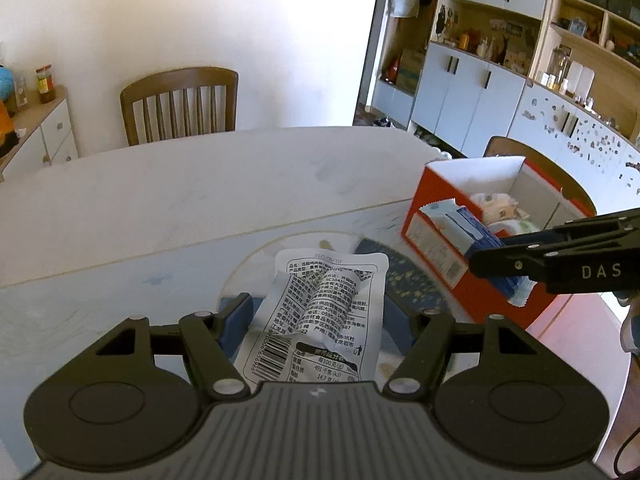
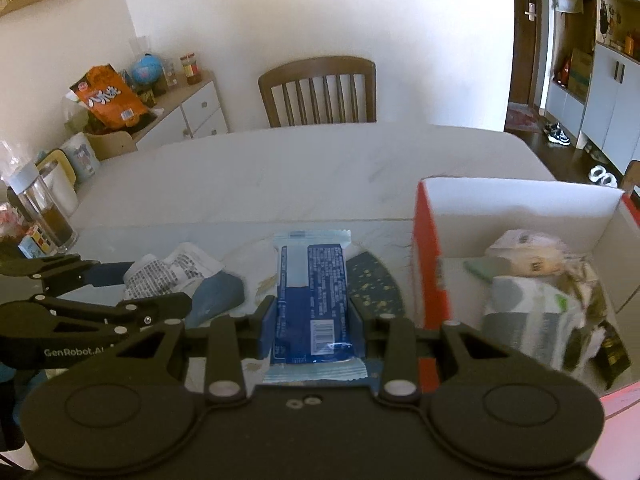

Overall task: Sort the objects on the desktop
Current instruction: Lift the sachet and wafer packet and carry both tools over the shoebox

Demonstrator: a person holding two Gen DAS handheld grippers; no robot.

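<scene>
My left gripper [image 1: 318,309] is shut on a crumpled white snack packet [image 1: 324,320] with black print, held between its blue pads above the table. My right gripper [image 2: 313,308] is shut on a blue and white snack packet [image 2: 312,280]. In the left wrist view the right gripper [image 1: 488,252] carries that blue packet [image 1: 460,224] against the near wall of the red cardboard box [image 1: 436,208]. The right wrist view shows the red box [image 2: 430,264] open to the right, with several wrapped items inside. The left gripper [image 2: 160,280] with the white packet [image 2: 172,272] is on the left.
A pale marble-look table [image 1: 200,200] stretches ahead. A dark blue speckled mat [image 2: 372,284] lies under both packets. A wooden chair [image 2: 320,92] stands at the far side. A glass bottle [image 2: 44,208] and other clutter sit at the table's left end.
</scene>
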